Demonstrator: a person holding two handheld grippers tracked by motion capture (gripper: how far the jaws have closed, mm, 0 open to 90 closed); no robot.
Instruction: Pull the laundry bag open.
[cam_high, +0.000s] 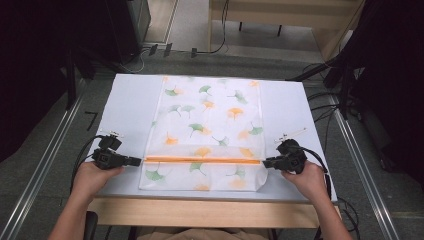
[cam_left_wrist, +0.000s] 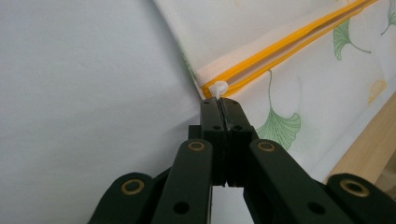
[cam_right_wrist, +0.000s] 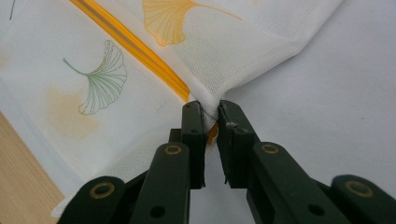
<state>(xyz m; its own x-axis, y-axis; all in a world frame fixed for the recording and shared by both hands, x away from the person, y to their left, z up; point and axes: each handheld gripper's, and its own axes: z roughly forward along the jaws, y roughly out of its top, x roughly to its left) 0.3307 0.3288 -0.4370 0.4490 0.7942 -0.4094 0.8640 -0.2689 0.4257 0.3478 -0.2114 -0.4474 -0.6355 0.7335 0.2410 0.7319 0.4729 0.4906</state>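
A white mesh bag (cam_high: 207, 125) printed with green and orange ginkgo leaves lies flat on the white table top (cam_high: 130, 105). An orange zipper (cam_high: 202, 160) runs across the bag near its front end. My left gripper (cam_high: 139, 161) is at the zipper's left end. Its jaws are shut on the small white zipper pull (cam_left_wrist: 218, 87), which pokes out past the left gripper's tips (cam_left_wrist: 219, 100). At the zipper's right end, my right gripper (cam_high: 265, 162) pinches the bag's edge. The mesh (cam_right_wrist: 224, 51) bunches into a fold between the right gripper's jaws (cam_right_wrist: 210, 109).
The wooden table edge (cam_high: 200, 212) runs along the front, close to the bag's near end. Metal rails (cam_high: 47, 150) flank the table on both sides. Cables (cam_high: 325, 107) and black stands lie on the floor to the right and behind.
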